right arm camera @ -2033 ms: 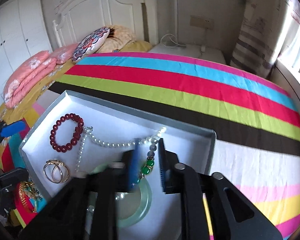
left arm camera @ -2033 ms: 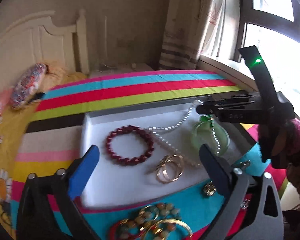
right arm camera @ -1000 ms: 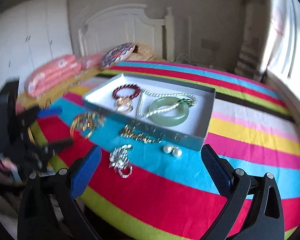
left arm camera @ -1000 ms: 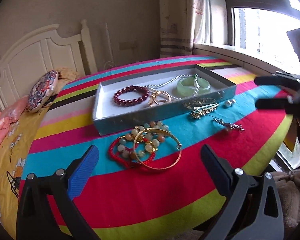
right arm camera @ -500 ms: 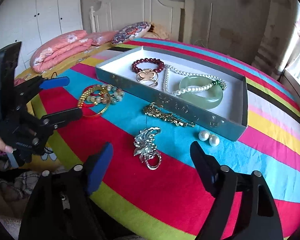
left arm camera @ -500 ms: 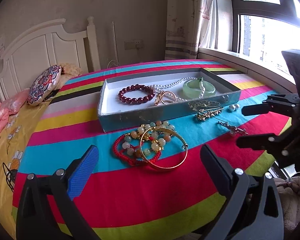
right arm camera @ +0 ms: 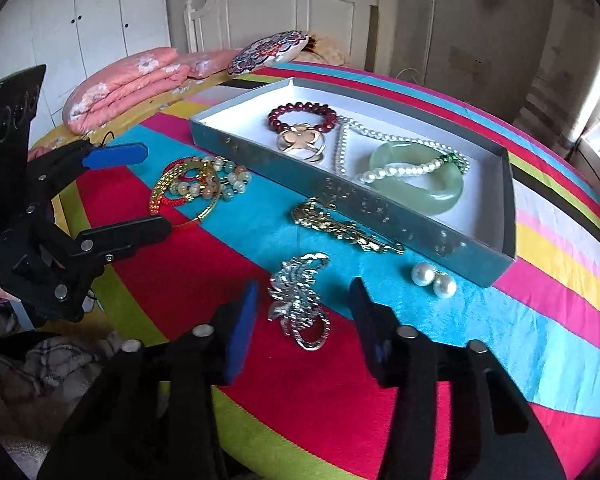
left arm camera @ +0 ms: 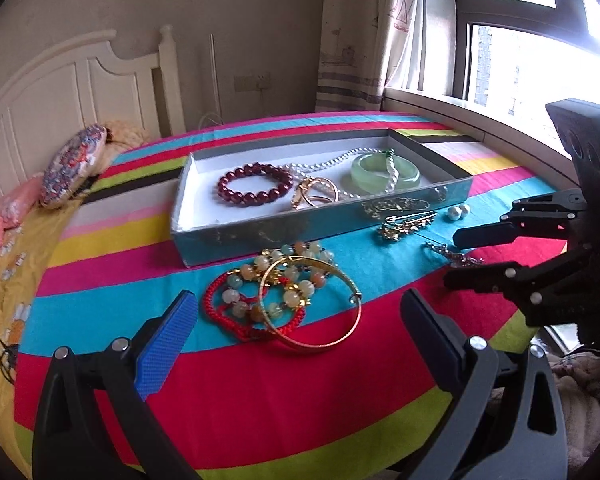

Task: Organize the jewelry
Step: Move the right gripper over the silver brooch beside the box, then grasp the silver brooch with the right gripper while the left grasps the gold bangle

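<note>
A grey box (left arm camera: 260, 232) (right arm camera: 340, 192) on the striped bedspread holds a red bead bracelet (left arm camera: 256, 186), gold rings (right arm camera: 300, 142), a pearl necklace (right arm camera: 396, 170) and a jade bangle (left arm camera: 384, 172). In front of it lie a gold brooch (right arm camera: 340, 228), two pearl earrings (right arm camera: 434, 278) and a silver brooch (right arm camera: 300, 308). My right gripper (right arm camera: 304, 286) straddles the silver brooch; its jaws are closing, pads still apart from it. My left gripper (left arm camera: 296, 300) stands wide open just short of a gold bangle (left arm camera: 316, 346) tangled with bead bracelets (left arm camera: 260, 264).
The bed's near edge curves away just below both grippers. Pink folded bedding (right arm camera: 128, 84) and a patterned cushion (left arm camera: 74, 164) lie toward the white headboard (left arm camera: 80, 92). A window and curtain (left arm camera: 360, 32) are on the right.
Both grippers pulled back from the box to the near side of the bed. The right gripper sank toward the silver brooch and its jaws narrowed around it. The left gripper barely moved lately.
</note>
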Demonstrator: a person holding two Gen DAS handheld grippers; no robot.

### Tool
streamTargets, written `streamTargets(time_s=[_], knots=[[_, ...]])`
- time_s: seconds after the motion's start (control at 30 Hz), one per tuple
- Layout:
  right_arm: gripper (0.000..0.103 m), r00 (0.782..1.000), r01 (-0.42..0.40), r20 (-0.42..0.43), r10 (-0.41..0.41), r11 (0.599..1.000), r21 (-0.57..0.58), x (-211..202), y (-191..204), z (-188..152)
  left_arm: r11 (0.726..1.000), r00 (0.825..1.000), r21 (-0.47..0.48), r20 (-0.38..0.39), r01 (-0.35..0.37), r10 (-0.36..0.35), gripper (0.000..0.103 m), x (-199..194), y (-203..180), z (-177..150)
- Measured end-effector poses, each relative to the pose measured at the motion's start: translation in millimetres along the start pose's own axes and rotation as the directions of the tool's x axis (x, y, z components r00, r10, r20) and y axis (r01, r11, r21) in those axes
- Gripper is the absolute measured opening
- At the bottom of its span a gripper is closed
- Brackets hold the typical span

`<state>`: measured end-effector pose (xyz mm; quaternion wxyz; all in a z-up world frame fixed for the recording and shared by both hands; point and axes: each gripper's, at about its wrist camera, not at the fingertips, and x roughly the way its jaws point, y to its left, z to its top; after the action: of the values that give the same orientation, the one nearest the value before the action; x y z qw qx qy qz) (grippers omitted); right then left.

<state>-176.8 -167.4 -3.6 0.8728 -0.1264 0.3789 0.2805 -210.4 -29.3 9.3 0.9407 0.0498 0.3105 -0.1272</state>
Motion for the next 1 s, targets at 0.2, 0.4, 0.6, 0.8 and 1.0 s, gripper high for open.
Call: streamTargets(time_s=[0.2,0.4,0.6,0.8,1.0], knots=[[0.026,1.0,-0.011,0.016,0.01,0.999,0.04,-3,-8,-1,1.0,0.999,0.025,-0.03,0.013,-0.012,0.095,10,-5,2],[0.026,0.999,-0.03,0.022,0.029,0.998,0.063,-3,-12,-1,0.993,0.998,0.115,-0.064,-0.023,0.03,0.064,23,-16,3],[0.026,0.995,-0.095,0.037,0.091,0.988,0.126,-5,-22,-3,0.993,0.999,0.118,-0.049,0.014,-0.008,0.06,19,-17,3],[0.024,0.991,-0.133,0.052,0.126,0.976,0.17,-7,-27,-4,0.993,0.999,0.113,-0.027,0.033,-0.03,0.06,11,-20,6],[0.023,0.989,-0.137,0.074,0.126,0.977,0.165,-14,-26,-2,0.994,0.999,0.105,-0.029,0.034,-0.031,0.06,10,-18,6]])
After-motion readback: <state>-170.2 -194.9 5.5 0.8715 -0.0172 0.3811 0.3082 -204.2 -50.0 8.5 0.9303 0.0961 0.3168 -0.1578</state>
